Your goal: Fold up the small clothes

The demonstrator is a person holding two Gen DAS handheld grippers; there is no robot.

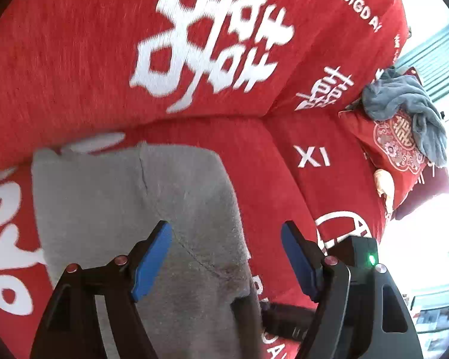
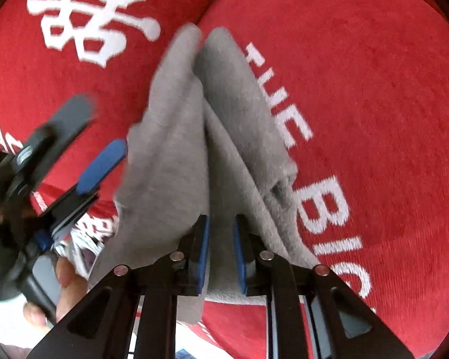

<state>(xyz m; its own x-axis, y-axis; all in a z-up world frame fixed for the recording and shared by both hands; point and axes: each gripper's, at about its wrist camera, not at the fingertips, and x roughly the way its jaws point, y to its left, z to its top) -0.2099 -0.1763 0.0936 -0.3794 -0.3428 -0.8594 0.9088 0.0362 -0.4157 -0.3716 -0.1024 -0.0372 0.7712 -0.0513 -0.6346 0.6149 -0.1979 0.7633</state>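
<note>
A small grey garment [image 1: 134, 209] lies on a red sofa cover with white lettering. My left gripper [image 1: 226, 233] is open above the garment's right edge, with nothing between its blue pads [image 1: 152, 263]. In the right wrist view the same grey garment [image 2: 200, 137] hangs in folds from my right gripper [image 2: 221, 224], whose blue pads are shut on its near edge. The left gripper [image 2: 83, 149] shows there, blurred, to the left of the cloth, open, with a hand below it.
The red sofa backrest [image 1: 104, 45] rises behind the garment. A red cushion [image 1: 404, 155] with a blue-grey cloth [image 1: 410, 104] draped over it sits at the sofa's right end. A bright window lies beyond it.
</note>
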